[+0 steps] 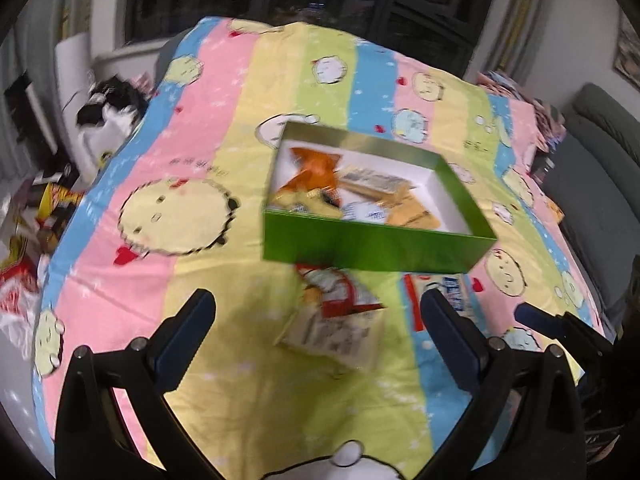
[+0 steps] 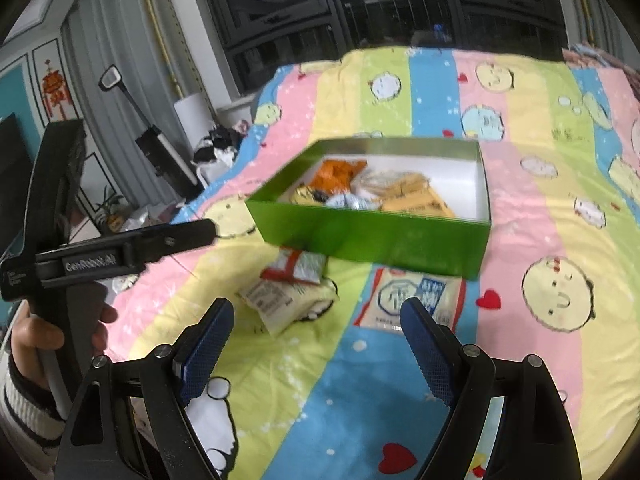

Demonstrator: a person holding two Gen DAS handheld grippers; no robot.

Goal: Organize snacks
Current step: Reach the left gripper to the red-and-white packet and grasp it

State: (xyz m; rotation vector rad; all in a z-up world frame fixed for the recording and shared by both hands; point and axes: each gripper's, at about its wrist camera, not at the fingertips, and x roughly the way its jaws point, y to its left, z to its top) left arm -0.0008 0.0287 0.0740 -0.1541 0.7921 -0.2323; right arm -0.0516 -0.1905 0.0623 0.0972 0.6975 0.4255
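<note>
- The left gripper (image 1: 318, 308) hangs above the striped cloth (image 1: 224, 360), jaws wide apart, nothing between them.
- In front of it lies a pale snack packet (image 1: 334, 332); its print is blurred and cannot be read.
- Farther back stands the green box (image 1: 372, 246), open on top, with orange and yellow packets (image 2: 384, 194) inside. Its right part is free.
- The box's near wall hides the top edge of the white-blue packet (image 2: 412, 298), which lies just before it.
- The right gripper (image 2: 316, 312) is also spread open and holds nothing.
- To the right of the box the cloth is bare up to its edge.
</note>
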